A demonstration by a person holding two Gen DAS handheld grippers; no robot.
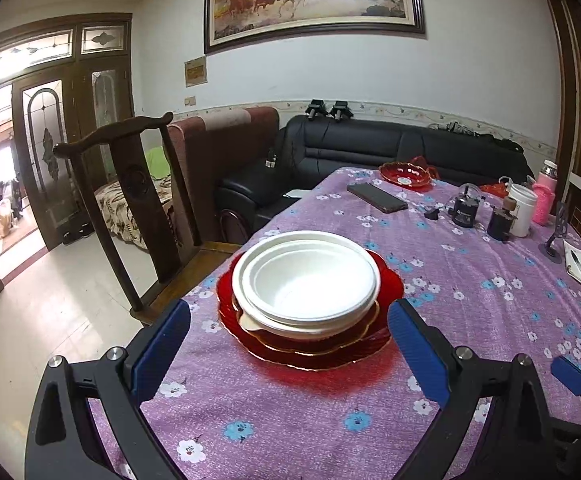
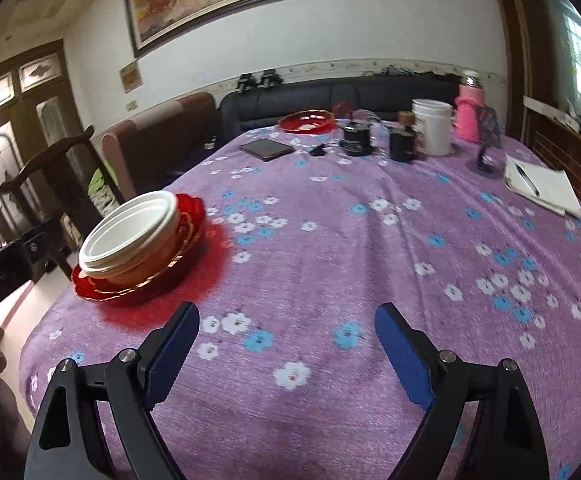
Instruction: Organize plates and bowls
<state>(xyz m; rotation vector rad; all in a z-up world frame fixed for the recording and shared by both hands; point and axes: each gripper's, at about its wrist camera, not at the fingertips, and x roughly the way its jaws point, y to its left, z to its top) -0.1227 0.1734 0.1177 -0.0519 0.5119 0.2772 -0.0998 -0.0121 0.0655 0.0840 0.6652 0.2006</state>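
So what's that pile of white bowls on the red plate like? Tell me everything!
The white bowls are nested one inside another, upright and empty, smooth and matte like plastic or foam. Rims show at least two; the lowest looks cream-coloured. They sit on red glass plates with wavy, gold-edged rims, stacked near the table's edge on the purple flowered cloth. The left gripper hovers open in front, its blue fingers not touching them.
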